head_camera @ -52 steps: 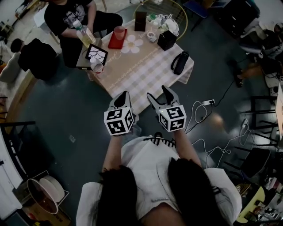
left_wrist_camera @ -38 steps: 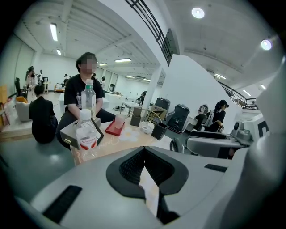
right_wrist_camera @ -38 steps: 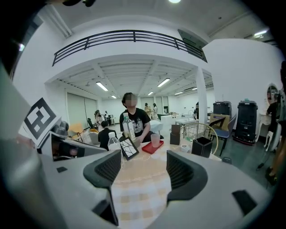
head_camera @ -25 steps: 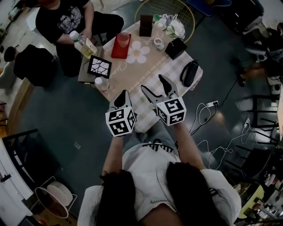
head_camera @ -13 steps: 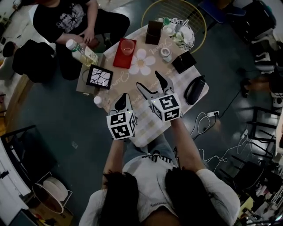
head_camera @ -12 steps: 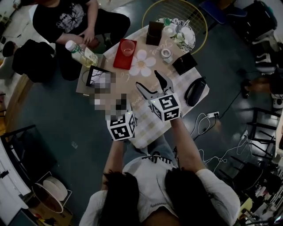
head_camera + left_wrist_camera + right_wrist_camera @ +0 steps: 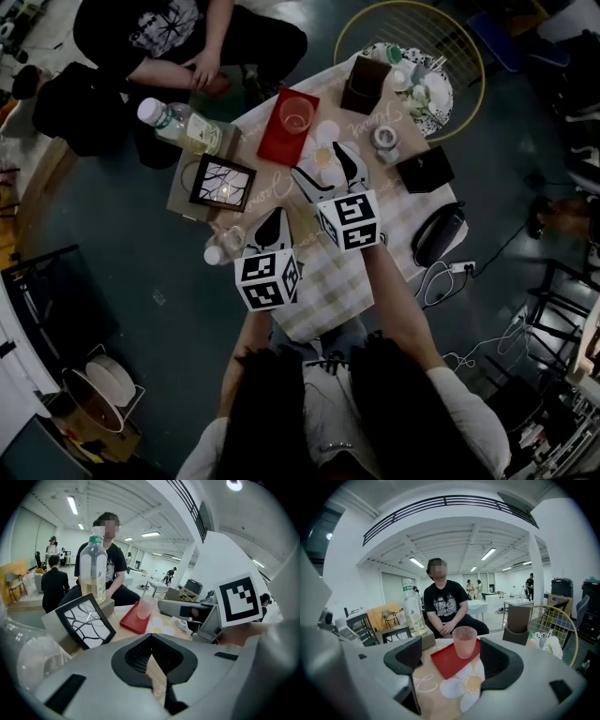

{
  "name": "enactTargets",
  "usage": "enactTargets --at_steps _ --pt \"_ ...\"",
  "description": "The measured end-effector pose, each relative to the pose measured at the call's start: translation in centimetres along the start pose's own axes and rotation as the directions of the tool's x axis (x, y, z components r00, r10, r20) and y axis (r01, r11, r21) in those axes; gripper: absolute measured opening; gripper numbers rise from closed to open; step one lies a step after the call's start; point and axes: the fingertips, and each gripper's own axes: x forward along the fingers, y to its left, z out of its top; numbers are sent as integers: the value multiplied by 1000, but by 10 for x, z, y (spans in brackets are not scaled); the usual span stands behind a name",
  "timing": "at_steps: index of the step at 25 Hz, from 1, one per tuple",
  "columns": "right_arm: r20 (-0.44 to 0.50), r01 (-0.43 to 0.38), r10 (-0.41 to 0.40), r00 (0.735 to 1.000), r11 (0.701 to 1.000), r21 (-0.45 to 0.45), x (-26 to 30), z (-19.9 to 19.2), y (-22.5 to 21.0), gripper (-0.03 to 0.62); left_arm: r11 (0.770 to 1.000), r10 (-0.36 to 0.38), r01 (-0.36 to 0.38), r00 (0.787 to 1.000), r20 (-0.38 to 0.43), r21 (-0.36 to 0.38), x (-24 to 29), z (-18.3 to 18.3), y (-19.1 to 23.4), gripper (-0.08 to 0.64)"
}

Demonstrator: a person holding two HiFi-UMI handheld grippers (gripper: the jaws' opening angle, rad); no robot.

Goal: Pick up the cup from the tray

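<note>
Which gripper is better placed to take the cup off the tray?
Right. The right gripper, jaws just opened wider with nothing between, faces the pink cup on the red tray head-on; the left gripper is shut and farther back.

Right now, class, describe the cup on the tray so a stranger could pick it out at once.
Find the table with the checked cloth, then the red tray at its far edge, near the seated person. The cup stands alone and upright on it: the table's only pink tumbler.
</note>
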Motion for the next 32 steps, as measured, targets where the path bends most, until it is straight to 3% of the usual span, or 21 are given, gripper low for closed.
enactTargets --at_steps 14,19,23,27,32 --pt "-40 63 -64 997 998 -28 101 -11 -39 390 995 52 -53 998 -20 -79 34 -16 10 6" --pt "-65 35 -38 997 998 -44 124 -16 -38 390 993 92 -94 995 -27 -66 40 -22 18 6" --pt "-85 29 -35 996 997 -67 134 -24 -37 388 993 72 -76 997 -38 -95 39 -28 18 6" --pt "-95 35 -47 994 992 -118 140 -22 -40 388 994 97 -100 993 -60 -38 41 -38 14 6" --pt "-119 18 -38 992 986 -166 139 -20 -39 385 995 89 -92 994 -62 -44 39 -41 9 6"
